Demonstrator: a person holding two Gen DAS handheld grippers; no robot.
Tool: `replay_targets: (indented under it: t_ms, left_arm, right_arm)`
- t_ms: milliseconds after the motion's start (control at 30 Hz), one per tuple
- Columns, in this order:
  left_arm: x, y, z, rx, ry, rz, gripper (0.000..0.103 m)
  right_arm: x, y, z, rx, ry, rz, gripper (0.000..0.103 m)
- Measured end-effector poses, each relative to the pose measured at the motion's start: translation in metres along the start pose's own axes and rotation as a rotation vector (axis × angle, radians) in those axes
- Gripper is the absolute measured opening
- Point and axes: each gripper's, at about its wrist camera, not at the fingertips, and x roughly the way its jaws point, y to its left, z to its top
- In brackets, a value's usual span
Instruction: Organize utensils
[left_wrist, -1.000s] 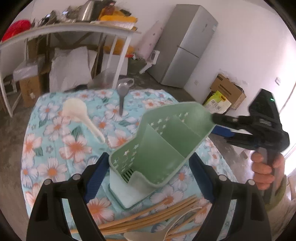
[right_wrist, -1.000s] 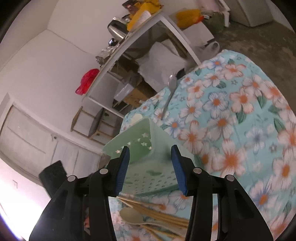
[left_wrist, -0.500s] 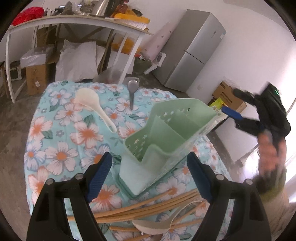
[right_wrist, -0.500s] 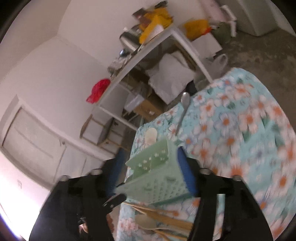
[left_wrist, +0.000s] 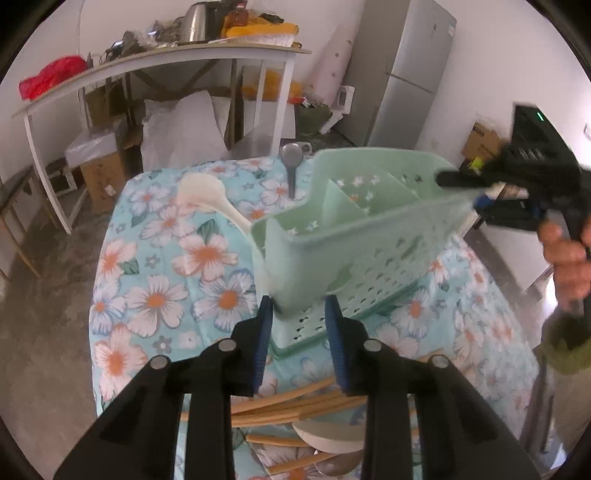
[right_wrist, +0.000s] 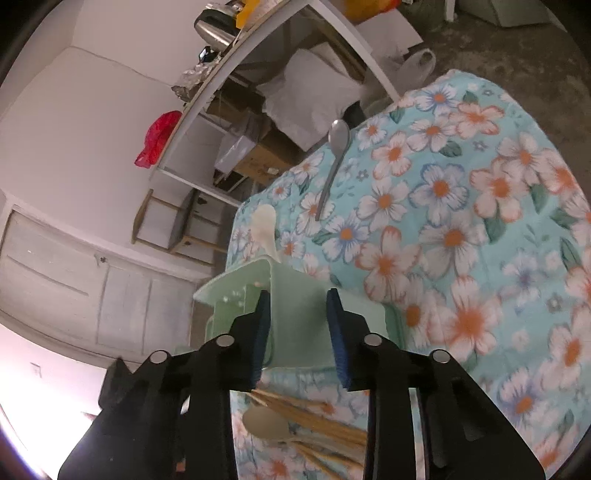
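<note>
Seen from the left wrist, going left to right: a cream plastic rice scoop (left_wrist: 207, 194) lying on the turquoise floral tablecloth (left_wrist: 155, 266) at about ten o'clock. Just right of it, at twelve o'clock, a grey metal spoon (left_wrist: 291, 162), bowl toward the table's far edge. Pale green perforated plastic utensil caddy (left_wrist: 354, 236) at centre, tilted, with inner dividers showing. Left gripper (left_wrist: 298, 314) at six o'clock, blue pads closed on the caddy's near corner. Bundle of wooden chopsticks (left_wrist: 295, 406) lying below the caddy, between the fingers, with a pale spoon bowl (left_wrist: 328, 435) among them. At three o'clock, right gripper (left_wrist: 476, 192) pinching the caddy's far rim, held in a hand (left_wrist: 569, 258).

Seen from the right wrist: right gripper's blue pads pressed on both sides of a caddy wall at centre.
</note>
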Motion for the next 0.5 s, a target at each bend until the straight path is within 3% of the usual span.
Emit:
replay_targets:
  t_ms: [133, 333, 500]
  left_arm:
    - [0.002, 0.008, -0.001, -0.06, 0.022, -0.052, 0.027]
    - [0.001, 0.008, 0.0, -0.099, 0.042, -0.054, 0.027]
    - [0.006, 0.007, -0.002, -0.119, 0.058, -0.074, 0.028]
  right_arm:
    - [-0.004, -0.004, -0.005, 0.027, 0.01, 0.006, 0.026]
    - [-0.007, 0.009, -0.001, 0.008, 0.008, -0.024, 0.027]
    - [0.002, -0.004, -0.001, 0.035, 0.024, -0.054, 0.028]
